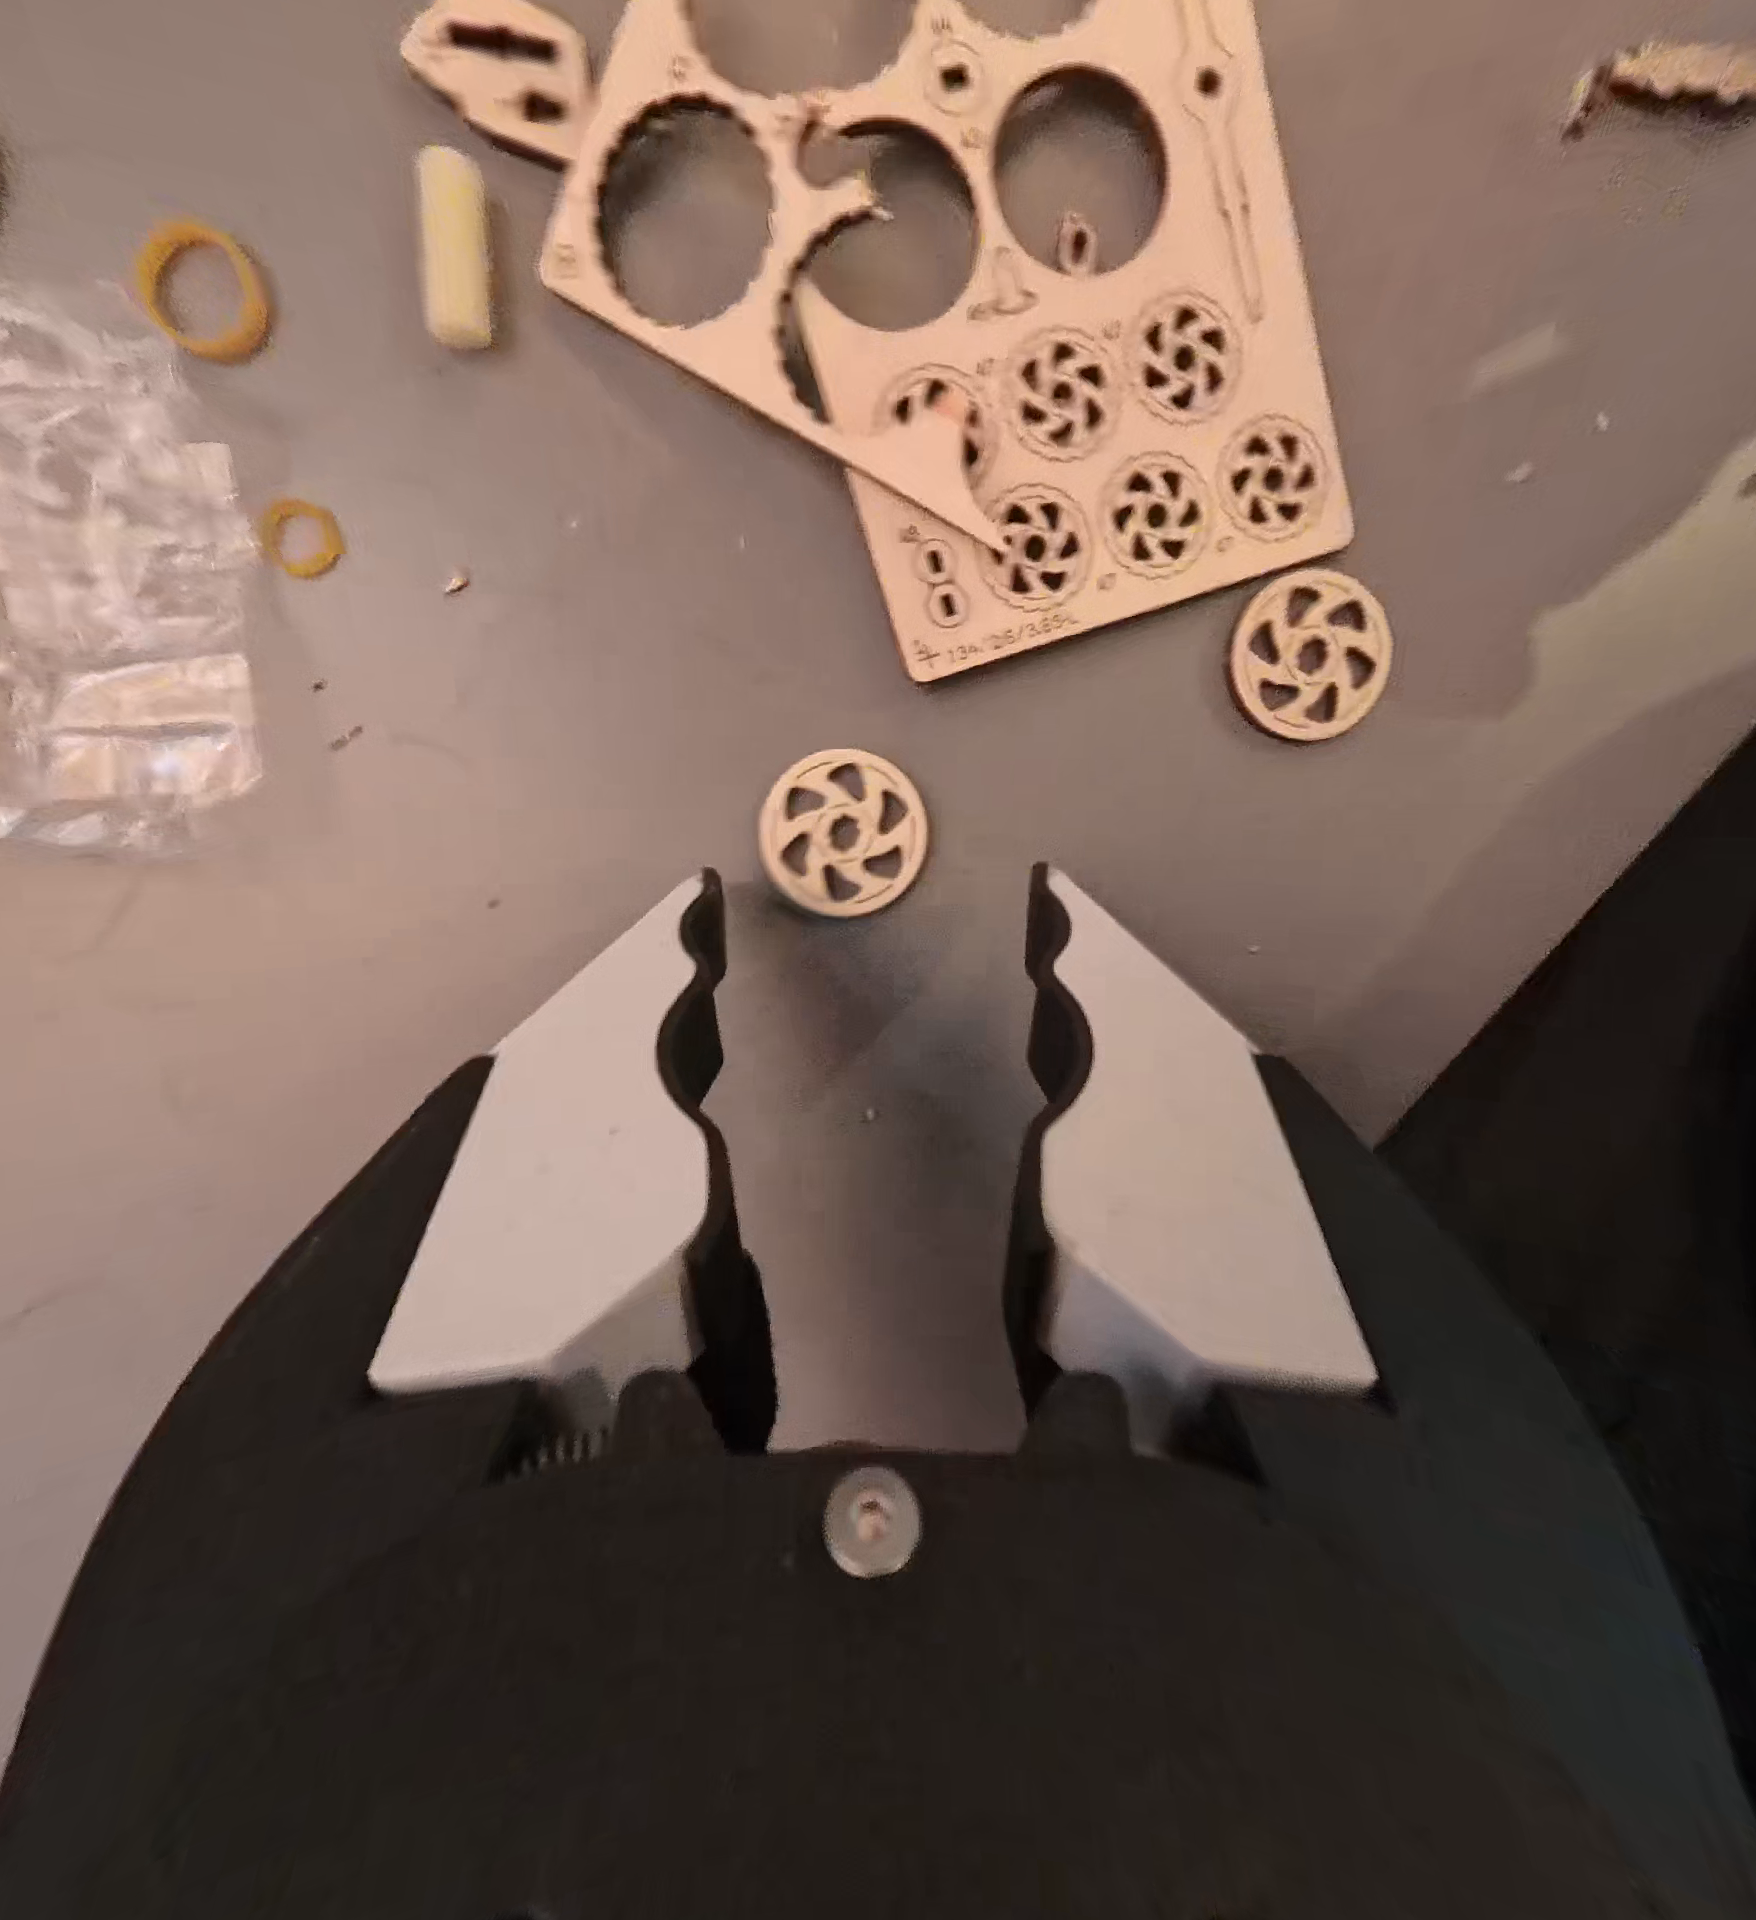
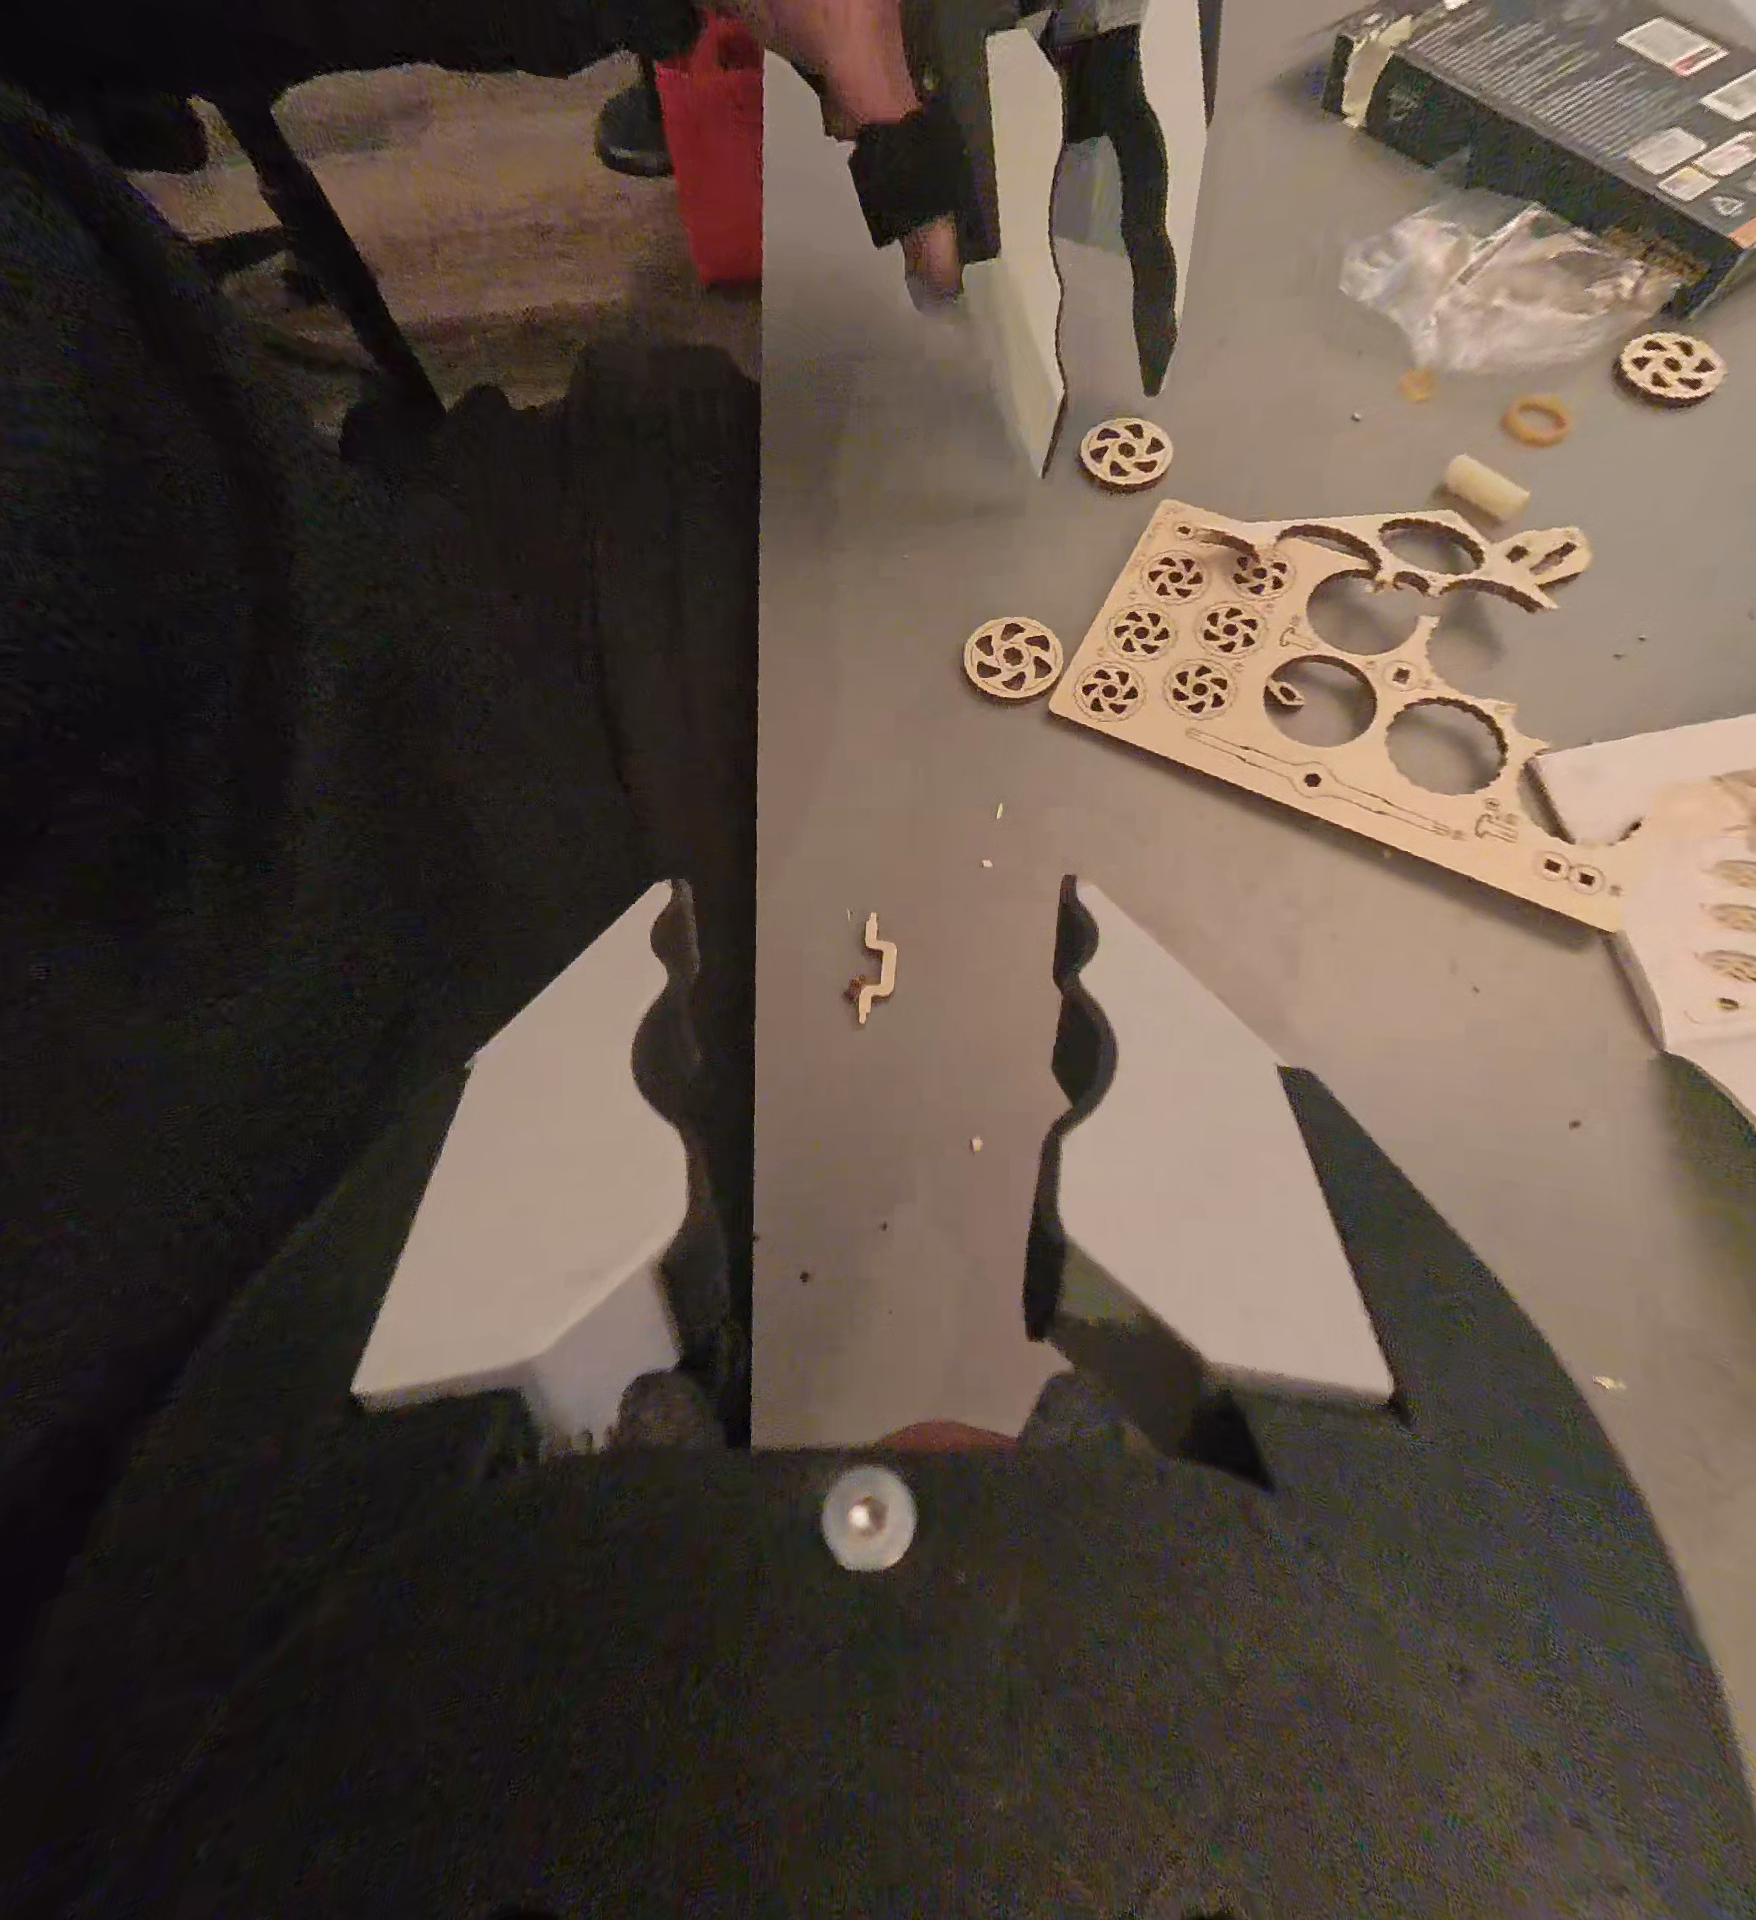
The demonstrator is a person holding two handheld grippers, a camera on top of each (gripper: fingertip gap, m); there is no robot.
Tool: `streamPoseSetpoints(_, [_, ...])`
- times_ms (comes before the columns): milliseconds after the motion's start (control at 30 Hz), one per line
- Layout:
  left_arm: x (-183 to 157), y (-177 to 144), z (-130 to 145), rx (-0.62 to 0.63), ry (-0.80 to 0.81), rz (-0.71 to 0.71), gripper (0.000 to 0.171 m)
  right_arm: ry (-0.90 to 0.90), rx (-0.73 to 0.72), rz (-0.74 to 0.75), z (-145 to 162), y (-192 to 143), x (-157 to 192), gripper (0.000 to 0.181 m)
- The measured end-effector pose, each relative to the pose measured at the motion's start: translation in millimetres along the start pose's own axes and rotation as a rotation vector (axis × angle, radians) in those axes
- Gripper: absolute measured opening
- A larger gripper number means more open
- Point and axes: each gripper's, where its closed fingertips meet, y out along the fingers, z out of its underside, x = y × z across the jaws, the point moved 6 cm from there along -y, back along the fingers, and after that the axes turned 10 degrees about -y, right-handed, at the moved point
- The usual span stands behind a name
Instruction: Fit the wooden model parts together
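Grey tabletop strewn with two loose wooden wheels, one punched parts sheet, two rubber bands. Left gripper gaping just short of nearest wheel, holding nothing. Right gripper likewise spread wide and empty over table edge, small wooden scrap between its fingers.

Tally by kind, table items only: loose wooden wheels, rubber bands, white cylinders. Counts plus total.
Loose wooden wheels: 3
Rubber bands: 2
White cylinder: 1
Total: 6
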Motion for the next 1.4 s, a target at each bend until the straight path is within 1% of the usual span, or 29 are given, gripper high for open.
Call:
streamPoseSetpoints(33, [-2, 5, 2, 0.017, 0.023, 0.005, 0.057, 0.001, 0.0, -0.008, -2, 5, 0, 0.067])
streamPoseSetpoints(67, [0, 5, 0, -0.01, 0.051, -0.024, 0.054, 0.004, 0.006, -0.014, -4, 10, 0, 0.066])
streamPoseSetpoints(100, [4, 5, -1, -0.008, 0.068, -0.051, 0.054, 0.001, 0.014, -0.029, -6, 14, 1, 0.063])
streamPoseSetpoints(133, [5, 7, 0, -0.005, 0.078, -0.044, 0.055, -0.007, 0.025, -0.04, -8, 18, 3, 0.062])
streamPoseSetpoints(200, [3, 7, -1, -0.036, 0.083, -0.005, 0.046, -0.015, 0.046, -0.041, -13, 24, 7, 0.065])
streamPoseSetpoints(267, [1, 8, -1, -0.048, 0.131, -0.016, 0.037, -0.01, 0.059, -0.057, -16, 27, 11, 0.065])
streamPoseSetpoints(300, [-1, 8, -1, -0.058, 0.144, -0.008, 0.029, -0.009, 0.067, -0.054, -16, 28, 12, 0.065])
streamPoseSetpoints(433, [-2, 7, 0, -0.103, 0.138, 0.036, 0.03, 0.018, 0.087, -0.038, -19, 27, 11, 0.066])
streamPoseSetpoints(467, [0, 3, -3, -0.138, 0.128, 0.031, 0.037, 0.033, 0.081, -0.035, -20, 27, 11, 0.066])
streamPoseSetpoints(533, [9, -9, -15, -0.213, 0.097, 0.033, 0.048, 0.069, 0.059, -0.021, -23, 26, 10, 0.068])
streamPoseSetpoints(600, [27, -17, -29, -0.229, 0.091, -0.024, 0.054, 0.105, 0.036, -0.014, -26, 25, 9, 0.068])
streamPoseSetpoints(667, [44, -20, -49, -0.231, 0.133, -0.07, 0.055, 0.13, 0.021, -0.007, -27, 24, 9, 0.068])
streamPoseSetpoints(733, [60, -17, -76, -0.238, 0.187, -0.113, 0.053, 0.151, 0.014, 0.0, -27, 24, 9, 0.068])
streamPoseSetpoints(833, [87, 1, -110, -0.167, 0.286, -0.169, 0.053, 0.164, 0.013, 0.011, -27, 25, 10, 0.068])
streamPoseSetpoints(867, [94, 9, -119, -0.139, 0.312, -0.168, 0.053, 0.167, 0.012, 0.017, -27, 25, 10, 0.068])
streamPoseSetpoints(933, [108, 25, -129, -0.066, 0.334, -0.139, 0.053, 0.182, 0.004, 0.027, -26, 24, 9, 0.068])
streamPoseSetpoints(967, [112, 32, -131, -0.019, 0.322, -0.092, 0.05, 0.191, 0.001, 0.032, -26, 23, 9, 0.068])
streamPoseSetpoints(1033, [117, 37, -138, -0.028, 0.333, -0.075, 0.044, 0.201, -0.008, 0.047, -26, 21, 7, 0.067])
streamPoseSetpoints(1100, [121, 43, -134, 0.054, 0.329, -0.075, 0.042, 0.21, -0.018, 0.063, -25, 18, 6, 0.067])
streamPoseSetpoints(1167, [124, 44, -135, 0.043, 0.273, -0.05, 0.036, 0.219, -0.026, 0.068, -23, 16, 4, 0.067])
streamPoseSetpoints(1200, [125, 43, -135, 0.039, 0.269, -0.048, 0.033, 0.225, -0.031, 0.07, -22, 15, 3, 0.067])
streamPoseSetpoints(1267, [128, 43, -135, 0.021, 0.289, -0.077, 0.019, 0.241, -0.044, 0.07, -19, 13, 2, 0.067])
streamPoseSetpoints(1300, [128, 43, -134, 0.014, 0.284, -0.07, 0.019, 0.249, -0.047, 0.068, -18, 13, 2, 0.067])
streamPoseSetpoints(1367, [125, 42, -133, 0.012, 0.264, -0.026, 0.008, 0.255, -0.042, 0.072, -15, 13, 2, 0.067])
streamPoseSetpoints(1400, [125, 42, -132, 0.001, 0.276, -0.034, 0.008, 0.259, -0.043, 0.073, -14, 12, 1, 0.067])
